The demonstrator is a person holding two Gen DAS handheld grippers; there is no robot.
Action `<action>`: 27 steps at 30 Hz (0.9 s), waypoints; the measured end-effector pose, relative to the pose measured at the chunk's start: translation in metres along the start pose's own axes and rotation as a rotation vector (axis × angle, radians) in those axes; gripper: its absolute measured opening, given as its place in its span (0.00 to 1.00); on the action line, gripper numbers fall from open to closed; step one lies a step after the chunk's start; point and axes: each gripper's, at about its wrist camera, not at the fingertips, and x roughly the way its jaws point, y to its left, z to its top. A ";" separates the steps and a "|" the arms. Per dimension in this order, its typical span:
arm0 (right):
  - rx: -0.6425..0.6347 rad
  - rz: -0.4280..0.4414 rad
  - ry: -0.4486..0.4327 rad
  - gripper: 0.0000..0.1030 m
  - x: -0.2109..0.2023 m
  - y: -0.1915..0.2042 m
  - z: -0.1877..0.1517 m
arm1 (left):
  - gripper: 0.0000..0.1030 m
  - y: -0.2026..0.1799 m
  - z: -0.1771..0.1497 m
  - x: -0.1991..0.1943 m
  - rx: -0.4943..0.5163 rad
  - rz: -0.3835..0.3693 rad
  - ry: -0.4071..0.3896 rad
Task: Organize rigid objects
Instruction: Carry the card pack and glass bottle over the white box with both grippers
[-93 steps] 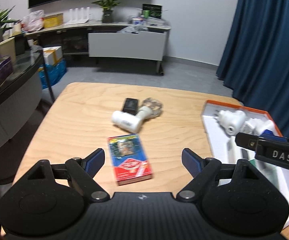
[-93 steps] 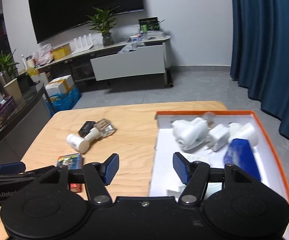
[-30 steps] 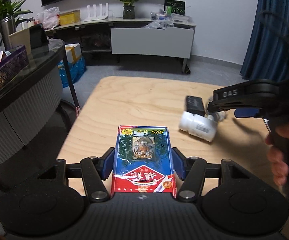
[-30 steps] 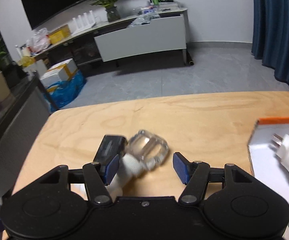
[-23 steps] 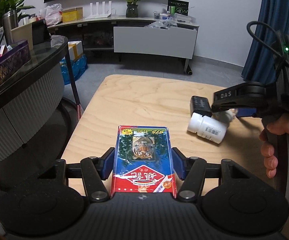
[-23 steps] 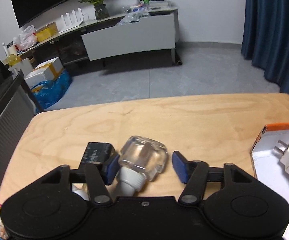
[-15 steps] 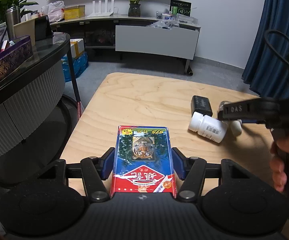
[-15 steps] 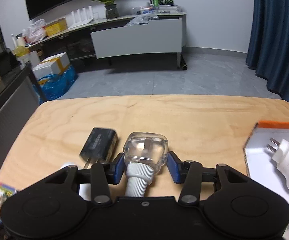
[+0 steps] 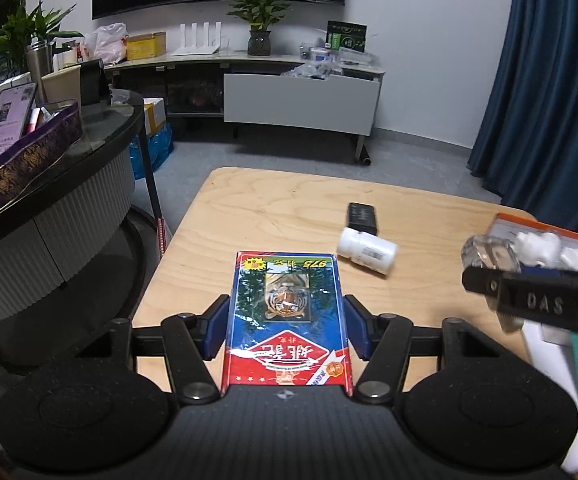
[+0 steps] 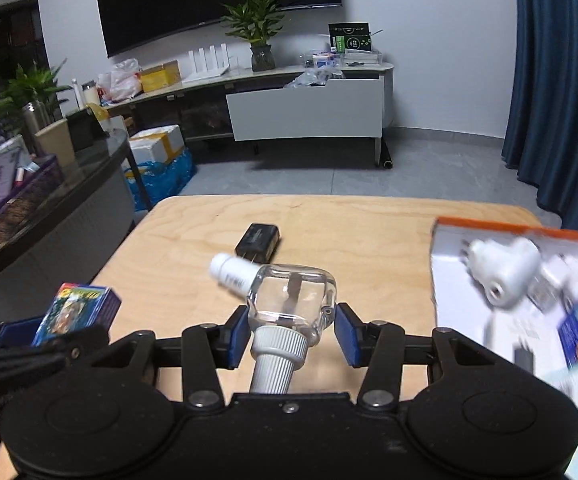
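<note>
Clear squarish bottle (image 10: 291, 298), ribbed white cap

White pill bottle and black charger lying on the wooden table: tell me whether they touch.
Cannot tell. In the left wrist view the white pill bottle overlaps the black charger; in the right wrist view the two meet at the charger's prongs, without plain contact or gap.

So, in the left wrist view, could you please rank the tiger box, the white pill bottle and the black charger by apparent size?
1. Tiger box, largest, though nearest the camera.
2. White pill bottle.
3. Black charger, slightly smaller; it lies farther off, so this is unsure.
</note>
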 end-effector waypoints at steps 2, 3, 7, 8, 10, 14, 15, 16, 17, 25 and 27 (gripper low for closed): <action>0.009 0.000 -0.003 0.54 -0.018 -0.002 -0.009 | 0.58 -0.002 -0.004 -0.011 0.003 -0.005 -0.002; 0.010 0.000 -0.006 0.54 -0.027 -0.002 -0.013 | 0.58 -0.003 -0.006 -0.017 0.005 -0.007 -0.007; 0.015 -0.002 -0.026 0.54 -0.059 -0.006 -0.029 | 0.58 -0.012 -0.013 -0.035 0.018 -0.021 -0.021; 0.018 -0.001 -0.031 0.54 -0.067 -0.008 -0.034 | 0.58 -0.015 -0.015 -0.039 0.022 -0.026 -0.024; 0.019 -0.005 -0.038 0.54 -0.080 -0.011 -0.043 | 0.58 -0.020 -0.017 -0.047 0.028 -0.035 -0.034; 0.028 -0.014 -0.055 0.54 -0.101 -0.018 -0.056 | 0.58 -0.032 -0.021 -0.059 0.049 -0.062 -0.054; 0.037 -0.015 -0.062 0.54 -0.106 -0.020 -0.059 | 0.58 -0.036 -0.022 -0.063 0.055 -0.067 -0.056; 0.045 -0.019 -0.067 0.54 -0.111 -0.023 -0.063 | 0.58 -0.040 -0.024 -0.065 0.056 -0.079 -0.056; 0.051 -0.021 -0.070 0.54 -0.116 -0.025 -0.066 | 0.58 -0.043 -0.025 -0.068 0.057 -0.091 -0.051; 0.057 -0.070 -0.094 0.54 -0.147 -0.047 -0.085 | 0.58 -0.071 -0.035 -0.084 0.106 -0.152 -0.063; 0.063 -0.085 -0.101 0.54 -0.153 -0.054 -0.087 | 0.58 -0.079 -0.038 -0.086 0.121 -0.162 -0.066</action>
